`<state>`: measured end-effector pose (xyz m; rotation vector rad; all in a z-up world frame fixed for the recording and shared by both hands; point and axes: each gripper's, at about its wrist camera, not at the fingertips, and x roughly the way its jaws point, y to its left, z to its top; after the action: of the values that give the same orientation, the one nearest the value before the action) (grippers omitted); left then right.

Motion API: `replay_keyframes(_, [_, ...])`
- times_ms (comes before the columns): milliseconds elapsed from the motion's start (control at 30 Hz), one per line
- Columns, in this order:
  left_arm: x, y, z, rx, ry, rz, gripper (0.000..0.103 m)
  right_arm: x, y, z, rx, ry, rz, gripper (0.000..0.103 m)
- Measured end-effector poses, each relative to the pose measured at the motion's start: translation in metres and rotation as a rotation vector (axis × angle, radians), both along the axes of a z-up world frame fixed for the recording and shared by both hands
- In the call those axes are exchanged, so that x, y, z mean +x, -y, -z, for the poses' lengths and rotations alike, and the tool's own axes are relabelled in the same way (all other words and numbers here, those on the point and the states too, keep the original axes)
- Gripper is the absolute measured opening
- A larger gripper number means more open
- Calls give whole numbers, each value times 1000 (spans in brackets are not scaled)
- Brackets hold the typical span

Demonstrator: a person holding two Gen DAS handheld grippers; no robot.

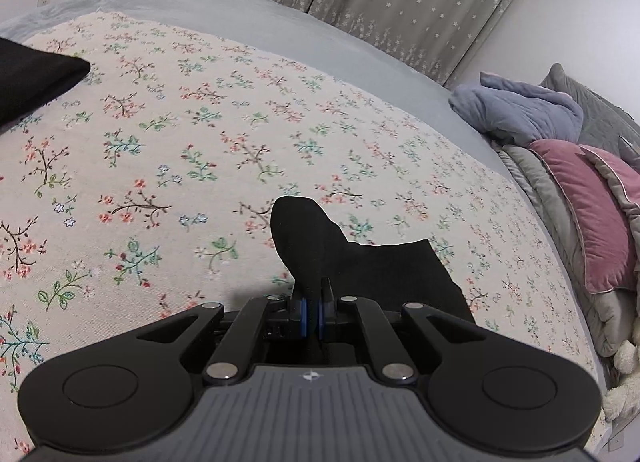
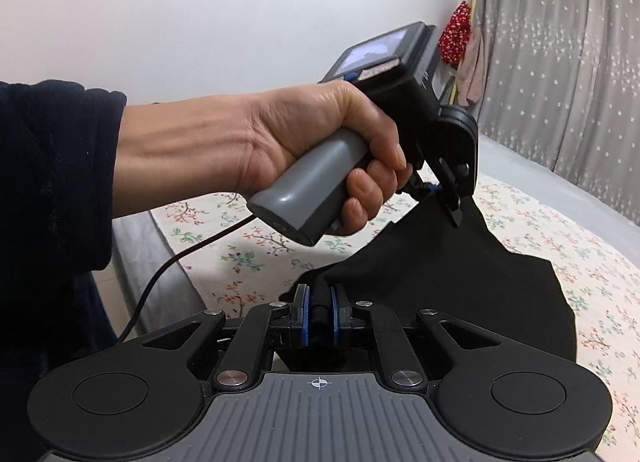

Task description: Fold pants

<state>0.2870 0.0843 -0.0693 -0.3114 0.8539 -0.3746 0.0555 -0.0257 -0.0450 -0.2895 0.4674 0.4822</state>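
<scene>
Both grippers are clamped on black pants (image 2: 460, 282) lifted above a floral bedspread (image 1: 200, 149): the left gripper (image 1: 313, 312) and right gripper (image 2: 319, 320) each pinch an edge. This looks like mid-fold; next, the held edge likely needs laying over the rest, corners aligned.

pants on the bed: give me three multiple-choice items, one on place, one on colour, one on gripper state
1. Where do the pants lie?
A. on the flowered bedspread
B. on a chair
C. on the floor

2. What colour are the pants?
A. red
B. black
C. white

3. How does the right gripper stand?
A. wide open, empty
B. out of view
C. shut on the pants

Answers:
1 A, flowered cloth shows around the fabric.
2 B, the fabric is black in both views.
3 C, black fabric sits pinched between its blue pads; the left gripper pinches fabric too.
</scene>
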Motion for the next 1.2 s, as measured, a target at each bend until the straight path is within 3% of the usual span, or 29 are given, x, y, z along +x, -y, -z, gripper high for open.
replay_keyframes(267, [5, -22, 18, 6, -52, -31, 21, 11, -19, 6, -4, -11, -7, 11])
replay_keyframes(433, [5, -23, 20, 29, -40, -45, 35, 18, -21, 16, -8, -44, 1, 11])
replay_keyframes(600, [5, -24, 20, 24, -31, -77, 37, 26, -18, 15, 25, -72, 15, 13])
replay_keyframes(667, [5, -26, 19, 28, -32, -85, 39, 26, -18, 17, 53, -85, 4, 19])
replay_keyframes(800, [-1, -44, 8, 26, -11, -141, 44, 20, -11, 13, 131, -140, -69, 49])
replay_keyframes(900, [-14, -62, -5, 64, 31, -205, 54, 10, 3, -3, 137, -103, -81, 62])
replay_keyframes(967, [-25, -70, -10, 81, 49, -226, 55, 7, 24, -16, 167, -86, -65, 68])
replay_keyframes(1133, [-52, -59, -19, 83, 74, -195, 55, 23, 101, -40, 258, -91, 109, 65])
replay_keyframes(1167, [-58, -53, -20, 79, 81, -178, 55, 29, 116, -41, 267, -101, 158, 59])
replay_keyframes(1200, [-64, -45, -22, 75, 86, -160, 55, 36, 131, -40, 283, -124, 206, 44])
